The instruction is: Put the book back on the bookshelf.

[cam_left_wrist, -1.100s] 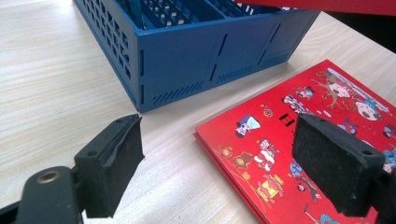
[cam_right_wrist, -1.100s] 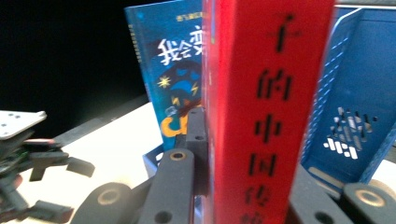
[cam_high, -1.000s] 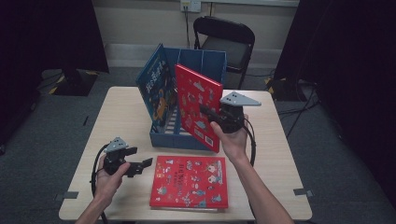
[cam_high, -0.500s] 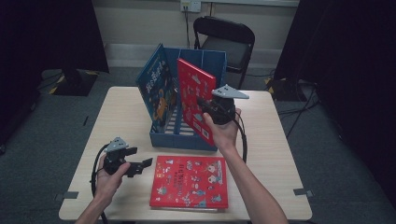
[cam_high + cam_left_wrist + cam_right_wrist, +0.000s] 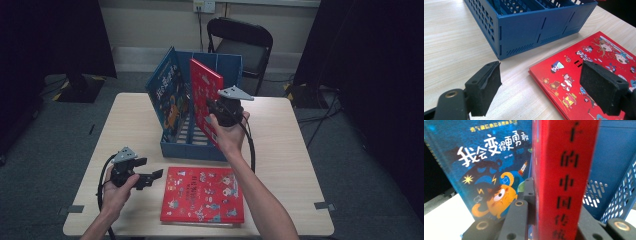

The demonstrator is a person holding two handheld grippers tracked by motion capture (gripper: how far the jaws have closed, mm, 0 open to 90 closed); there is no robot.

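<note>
Above the blue rack, right gripper pinches the red book upright, slot directly below; left gripper rests spread.

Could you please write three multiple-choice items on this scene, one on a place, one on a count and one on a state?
1. Where does the flat red book lie?
A. On the table in front of the blue rack
B. Inside the rack
C. On the chair

2. How many books show in the high view?
A. One
B. Three
C. Five

3. How is the left claw?
A. Shut on the flat book
B. Shut on the rack
C. Open and empty

Answers:
1. A: it lies flat on the table, apart from the blue rack, on the person's side.
2. B: the blue book leaning in the rack, the upright red book in the right claw, and the flat one.
3. C: the left gripper view shows its jaws wide apart with nothing between them.
</note>
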